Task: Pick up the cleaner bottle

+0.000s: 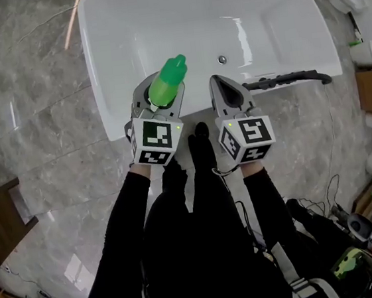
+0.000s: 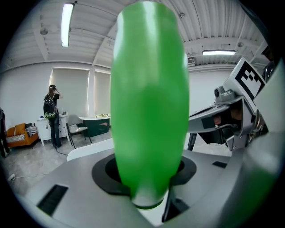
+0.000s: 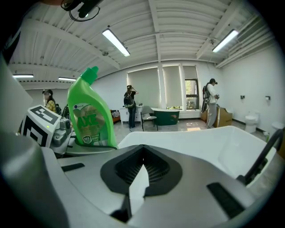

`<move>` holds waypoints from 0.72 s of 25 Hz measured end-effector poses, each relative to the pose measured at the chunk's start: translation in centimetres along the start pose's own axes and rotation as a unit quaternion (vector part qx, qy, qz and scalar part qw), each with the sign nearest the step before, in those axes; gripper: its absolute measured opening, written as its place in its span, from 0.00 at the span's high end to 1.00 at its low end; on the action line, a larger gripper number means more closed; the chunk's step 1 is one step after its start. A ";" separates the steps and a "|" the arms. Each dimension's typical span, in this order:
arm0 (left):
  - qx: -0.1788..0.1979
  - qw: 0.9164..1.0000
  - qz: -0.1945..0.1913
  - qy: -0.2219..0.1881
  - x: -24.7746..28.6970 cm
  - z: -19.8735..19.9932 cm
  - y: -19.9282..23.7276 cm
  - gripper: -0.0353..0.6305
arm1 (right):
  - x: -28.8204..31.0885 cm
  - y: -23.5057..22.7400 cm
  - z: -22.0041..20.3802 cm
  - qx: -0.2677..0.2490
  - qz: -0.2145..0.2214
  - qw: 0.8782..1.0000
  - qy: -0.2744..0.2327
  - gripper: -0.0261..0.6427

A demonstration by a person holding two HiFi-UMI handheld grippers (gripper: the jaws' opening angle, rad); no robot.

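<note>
- 2 tongs up side by side over the near rim of a white bathtub [image 1: 260,9], person in black sleeves behind them.
- L tongs [image 1: 161,93]: pinching the green cleaner bottle [image 1: 167,80] low on its body, pads pressed on both sides. L gripper view is filled by green plastic, base seated between the jaws.
- Bottle is off any surface, carried only by the L tongs. Head view: cap end points away from the person, over the tub. R gripper view: upright, bent neck and cap on top, label facing the R side.
- R tongs [image 1: 224,84]: pressed together at the tips, nothing between them, just beside the bottle but not touching it.
- Marker cubes: L one [image 1: 155,140] and R one [image 1: 246,139], green LED lit on each.
- Black handle [image 1: 291,79] lies across the tub's rim to the R of the R tongs; can't tell what tool it belongs to.
- Grey stone-tile floor [image 1: 37,128] around the tub.
- Bkgd: several ppl standing far across the room, well apart from the tub.
</note>
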State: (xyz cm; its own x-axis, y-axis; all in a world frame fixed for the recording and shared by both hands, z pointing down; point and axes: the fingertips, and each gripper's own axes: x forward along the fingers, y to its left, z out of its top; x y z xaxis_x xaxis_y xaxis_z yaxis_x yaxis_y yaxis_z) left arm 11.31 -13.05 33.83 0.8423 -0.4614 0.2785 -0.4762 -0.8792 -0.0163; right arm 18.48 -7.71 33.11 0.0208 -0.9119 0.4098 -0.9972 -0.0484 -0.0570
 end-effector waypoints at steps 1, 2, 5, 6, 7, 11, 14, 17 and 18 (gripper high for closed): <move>0.000 1.000 -0.005 -0.001 0.1 0.4 -0.4 0.65 | -0.3 -0.5 0.3 0.002 -0.006 1.000 -0.004 0.96; 0.002 1.000 -0.009 -0.003 0.3 0.8 -0.8 0.65 | -0.6 -1.1 0.6 0.005 -0.011 1.000 -0.007 0.96; 0.011 1.000 -0.023 -0.007 1.2 1.9 -2.3 0.65 | -1.5 -3.0 1.1 0.012 -0.026 0.999 -0.015 0.96; 0.012 1.000 -0.027 -0.006 1.5 2.1 -2.8 0.65 | -1.7 -3.6 1.2 0.014 -0.029 0.999 -0.016 0.96; 0.010 0.999 -0.030 -0.004 1.9 2.3 -3.3 0.65 | -1.9 -4.3 1.2 0.016 -0.032 0.999 -0.016 0.96; 0.007 0.999 -0.033 -0.001 3.6 3.0 -4.6 0.65 | -2.0 -7.1 1.0 0.027 -0.038 0.999 -0.015 0.96; 0.008 1.000 -0.031 0.001 5.1 3.7 -5.7 0.65 | -2.4 -9.9 1.0 0.026 -0.045 0.999 -0.017 0.96; 0.010 1.000 -0.026 0.003 6.5 4.4 -6.5 0.65 | -2.6 -12.2 1.1 0.030 -0.044 0.998 -0.021 0.96; 0.011 1.000 -0.024 0.003 7.0 4.6 -6.7 0.65 | -2.6 -12.8 1.2 0.030 -0.043 0.998 -0.021 0.96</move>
State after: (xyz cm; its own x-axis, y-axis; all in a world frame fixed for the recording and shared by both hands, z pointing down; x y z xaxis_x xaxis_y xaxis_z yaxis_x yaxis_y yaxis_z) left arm 21.54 -10.98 31.45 0.8626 -0.4179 0.2850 -0.4294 -0.9028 -0.0239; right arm 31.29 -5.22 31.68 0.1101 -0.9200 0.3762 -0.9856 -0.1498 -0.0779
